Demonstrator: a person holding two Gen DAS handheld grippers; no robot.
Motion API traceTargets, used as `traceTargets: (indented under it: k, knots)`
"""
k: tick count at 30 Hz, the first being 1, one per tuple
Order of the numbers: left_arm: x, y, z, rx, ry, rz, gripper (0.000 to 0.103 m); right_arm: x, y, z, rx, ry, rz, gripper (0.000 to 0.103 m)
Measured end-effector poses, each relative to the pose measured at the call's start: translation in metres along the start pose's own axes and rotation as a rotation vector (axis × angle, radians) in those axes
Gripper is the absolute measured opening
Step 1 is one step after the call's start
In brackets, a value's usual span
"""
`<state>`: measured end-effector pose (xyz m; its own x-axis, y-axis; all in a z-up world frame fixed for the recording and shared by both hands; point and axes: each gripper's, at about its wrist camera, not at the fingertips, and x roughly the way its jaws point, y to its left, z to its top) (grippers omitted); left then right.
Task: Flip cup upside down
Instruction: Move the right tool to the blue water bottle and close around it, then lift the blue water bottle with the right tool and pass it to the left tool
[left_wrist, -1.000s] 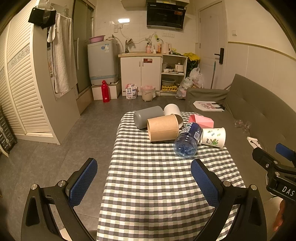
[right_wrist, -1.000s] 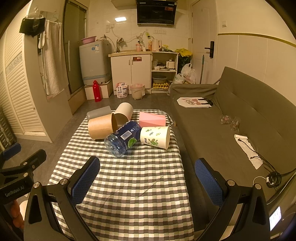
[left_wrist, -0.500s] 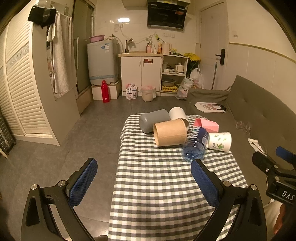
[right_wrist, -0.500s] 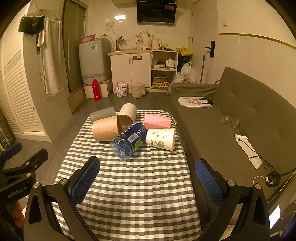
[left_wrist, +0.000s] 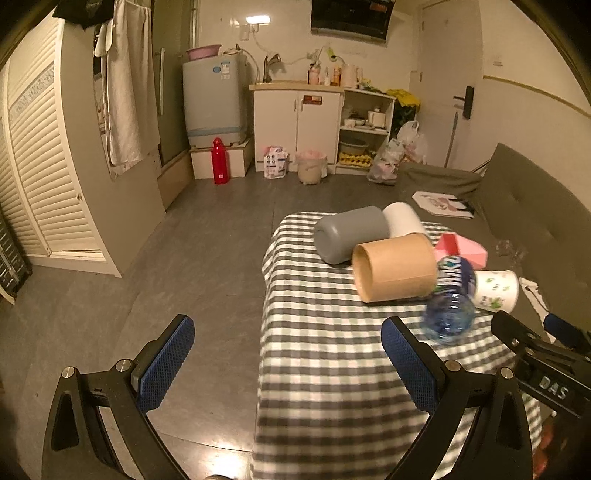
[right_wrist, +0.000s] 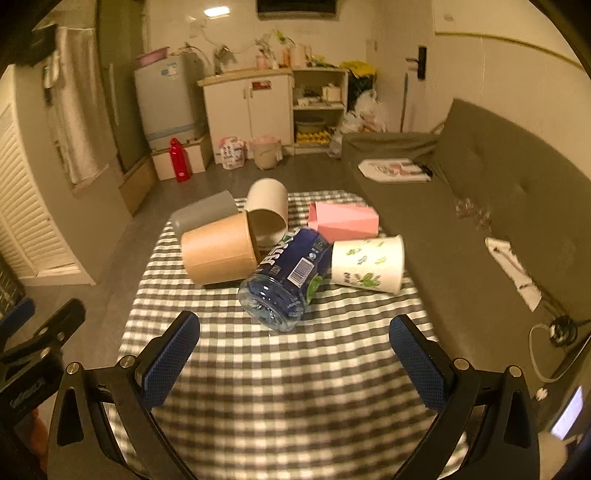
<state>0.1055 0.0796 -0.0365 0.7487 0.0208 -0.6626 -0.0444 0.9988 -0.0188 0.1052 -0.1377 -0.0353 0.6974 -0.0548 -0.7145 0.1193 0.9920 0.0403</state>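
Observation:
Several cups lie on their sides on the checkered table (right_wrist: 280, 373): a brown paper cup (right_wrist: 219, 253) (left_wrist: 395, 267), a grey cup (right_wrist: 203, 218) (left_wrist: 349, 232), a cream cup (right_wrist: 266, 208) (left_wrist: 400, 219), a pink cup (right_wrist: 343, 223) (left_wrist: 461, 251) and a white leaf-print cup (right_wrist: 367, 264) (left_wrist: 495, 290). A blue water bottle (right_wrist: 284, 282) (left_wrist: 450, 306) lies among them. My left gripper (left_wrist: 288, 363) is open and empty, over the table's left edge. My right gripper (right_wrist: 293, 360) is open and empty, just short of the bottle.
A grey sofa (right_wrist: 498, 206) runs along the table's right side. Bare floor (left_wrist: 184, 258) lies to the left. White cabinets (left_wrist: 295, 125) and a washing machine (left_wrist: 214, 103) stand at the far wall. The other gripper shows at each view's edge (left_wrist: 543, 362) (right_wrist: 33, 343).
My left gripper has swung left, so the table now sits to the right in its view. My right gripper has moved forward toward the cups and bottle.

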Motion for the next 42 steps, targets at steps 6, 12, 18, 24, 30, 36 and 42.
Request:
traceTargets:
  k: [6,12,18,24,30,36,42]
  knots:
    - [0.033,0.009,-0.001,-0.011,0.040,0.006,0.103,0.054,0.015,0.003,0.008,0.049,-0.027,0.098]
    - [0.057,0.015,-0.004,-0.015,0.070,0.015,0.103,0.092,0.024,0.007,0.031,0.089,-0.029,0.093]
    - [0.062,0.019,-0.010,-0.019,0.094,0.007,0.103,0.114,0.022,0.006,0.079,0.122,-0.034,0.075]
    - [0.052,0.013,-0.015,-0.019,0.107,-0.006,0.103,0.098,0.022,-0.002,0.056,0.130,0.009,0.075]
    - [0.024,0.001,-0.023,-0.013,0.107,-0.013,0.103,0.059,0.023,-0.022,-0.024,0.140,0.060,0.074]
    - [-0.017,-0.007,-0.031,-0.015,0.080,0.011,0.103,0.018,0.013,-0.052,-0.089,0.149,0.079,0.074]
    - [-0.054,-0.019,-0.046,-0.031,0.050,0.020,0.103,-0.021,0.005,-0.091,-0.143,0.147,0.109,0.074]
